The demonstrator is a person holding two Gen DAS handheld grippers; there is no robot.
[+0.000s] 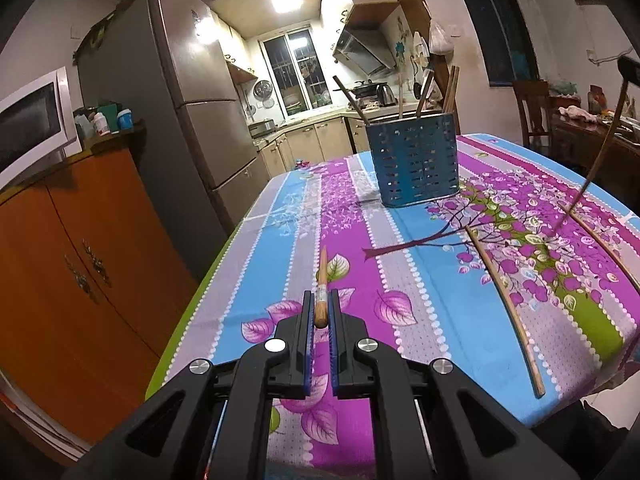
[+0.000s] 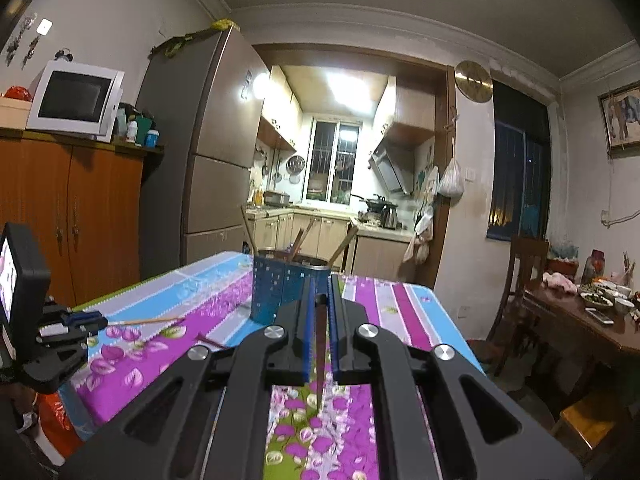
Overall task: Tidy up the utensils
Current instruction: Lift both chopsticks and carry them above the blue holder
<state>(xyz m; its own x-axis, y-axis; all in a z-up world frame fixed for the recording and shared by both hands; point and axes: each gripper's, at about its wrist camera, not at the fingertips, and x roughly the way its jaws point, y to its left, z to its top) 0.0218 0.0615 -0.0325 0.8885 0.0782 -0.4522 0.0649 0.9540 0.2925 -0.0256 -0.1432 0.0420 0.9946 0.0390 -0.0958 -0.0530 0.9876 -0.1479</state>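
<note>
My left gripper (image 1: 320,300) is shut on the thick end of a brown wooden chopstick (image 1: 322,272), which points forward over the tablecloth. In the right wrist view the same left gripper (image 2: 86,320) shows at the left with that chopstick (image 2: 144,321) sticking out. My right gripper (image 2: 320,286) is shut on a thin dark chopstick (image 2: 320,360) that hangs down above the cloth; this hanging chopstick (image 1: 606,140) also appears at the right edge. A blue perforated utensil holder (image 1: 412,160) (image 2: 280,292) stands further back with several utensils in it. Two loose chopsticks (image 1: 508,304) (image 1: 600,240) lie on the right.
The table (image 1: 280,216) wears a floral striped cloth. An orange cabinet (image 1: 80,256) with a microwave (image 1: 28,128) stands left, a fridge (image 1: 192,120) behind it. A chair (image 2: 524,276) and a dining table with dishes (image 2: 580,320) stand right.
</note>
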